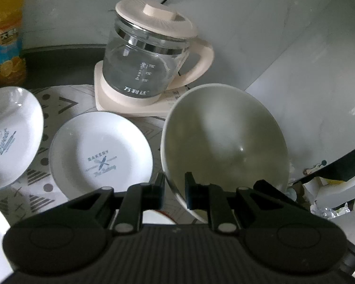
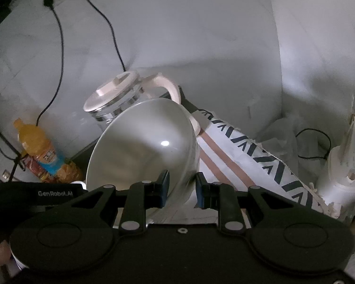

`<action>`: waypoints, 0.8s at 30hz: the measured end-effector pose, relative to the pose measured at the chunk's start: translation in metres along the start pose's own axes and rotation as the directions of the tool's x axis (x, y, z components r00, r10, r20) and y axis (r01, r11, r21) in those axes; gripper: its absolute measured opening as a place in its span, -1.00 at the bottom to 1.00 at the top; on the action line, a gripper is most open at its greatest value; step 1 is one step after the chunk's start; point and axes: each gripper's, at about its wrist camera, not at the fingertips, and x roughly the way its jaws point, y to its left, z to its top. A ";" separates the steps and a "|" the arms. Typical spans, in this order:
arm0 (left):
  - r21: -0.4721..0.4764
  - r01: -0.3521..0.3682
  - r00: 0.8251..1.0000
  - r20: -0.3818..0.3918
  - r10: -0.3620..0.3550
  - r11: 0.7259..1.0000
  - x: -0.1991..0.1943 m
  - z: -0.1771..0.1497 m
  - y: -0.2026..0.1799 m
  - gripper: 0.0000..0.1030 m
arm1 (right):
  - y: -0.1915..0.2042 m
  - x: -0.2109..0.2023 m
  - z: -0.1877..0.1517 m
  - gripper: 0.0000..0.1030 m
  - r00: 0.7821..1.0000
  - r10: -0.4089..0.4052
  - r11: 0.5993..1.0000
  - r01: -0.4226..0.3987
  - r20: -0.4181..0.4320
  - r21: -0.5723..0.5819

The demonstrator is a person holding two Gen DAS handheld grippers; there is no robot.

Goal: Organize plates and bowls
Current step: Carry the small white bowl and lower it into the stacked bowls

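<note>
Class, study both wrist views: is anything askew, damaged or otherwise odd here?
Yes. Each claw grips the rim of a white ceramic bowl: left claw on one bowl, right claw on another, both tipped steeply instead of sitting level. The patterned tablecloth's edge looks frayed and torn.

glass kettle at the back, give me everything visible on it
The glass kettle has a clear, rounded glass body with a metal band near the top, printed level marks and white characters low on the front. A cream ribbed lid with a raised knob is on. A cream loop handle sticks out to the right in the left wrist view. It looks empty and stands upright on its cream square base, which rests partly on the patterned mat, near the wall. Neither tool touches it.
</note>
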 end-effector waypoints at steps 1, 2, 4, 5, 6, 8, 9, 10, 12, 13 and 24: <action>0.000 -0.002 1.000 0.006 0.002 1.000 -0.003 -0.001 0.001 -0.71 | 0.002 -0.003 -0.002 -0.54 1.000 0.003 1.000 -0.003 0.000 -0.006; 0.001 -0.005 1.000 0.011 0.005 1.000 -0.007 -0.003 0.001 -0.71 | 0.004 -0.005 -0.004 -0.54 1.000 0.006 1.000 -0.006 -0.003 -0.012; -0.003 -0.006 1.000 0.018 0.006 1.000 -0.015 -0.008 0.003 -0.71 | 0.007 -0.010 -0.009 -0.54 1.000 0.012 1.000 -0.013 -0.012 -0.021; -0.002 -0.008 1.000 0.019 0.008 1.000 -0.018 -0.010 0.003 -0.71 | 0.009 -0.013 -0.011 -0.53 1.000 0.016 1.000 -0.016 -0.015 -0.025; 0.002 -0.009 1.000 0.019 0.009 1.000 -0.021 -0.012 0.005 -0.71 | 0.011 -0.016 -0.014 -0.53 1.000 0.019 0.999 -0.020 -0.016 -0.031; 0.006 -0.007 1.000 0.018 0.007 1.000 -0.027 -0.017 0.007 -0.71 | 0.013 -0.021 -0.018 -0.53 1.000 0.026 0.999 -0.027 -0.017 -0.037; 0.004 -0.005 1.000 0.018 0.005 1.000 -0.030 -0.020 0.009 -0.71 | 0.014 -0.023 -0.020 -0.53 0.999 0.029 0.999 -0.030 -0.018 -0.038; -0.001 -0.002 1.000 0.017 0.002 1.000 -0.032 -0.022 0.011 -0.71 | 0.015 -0.025 -0.022 -0.53 0.999 0.032 0.999 -0.032 -0.020 -0.040; -0.006 0.000 1.000 0.015 0.000 1.000 -0.037 -0.027 0.014 -0.71 | 0.018 -0.029 -0.027 -0.53 0.999 0.034 0.998 -0.036 -0.026 -0.051; -0.007 -0.001 1.000 0.014 0.001 1.000 -0.039 -0.030 0.016 -0.71 | 0.019 -0.031 -0.030 -0.53 0.999 0.036 0.998 -0.038 -0.030 -0.058; -0.037 -0.008 1.000 -0.006 0.007 0.999 -0.058 -0.059 0.035 -0.71 | 0.031 -0.044 -0.055 -0.52 0.996 0.053 0.992 -0.060 -0.069 -0.114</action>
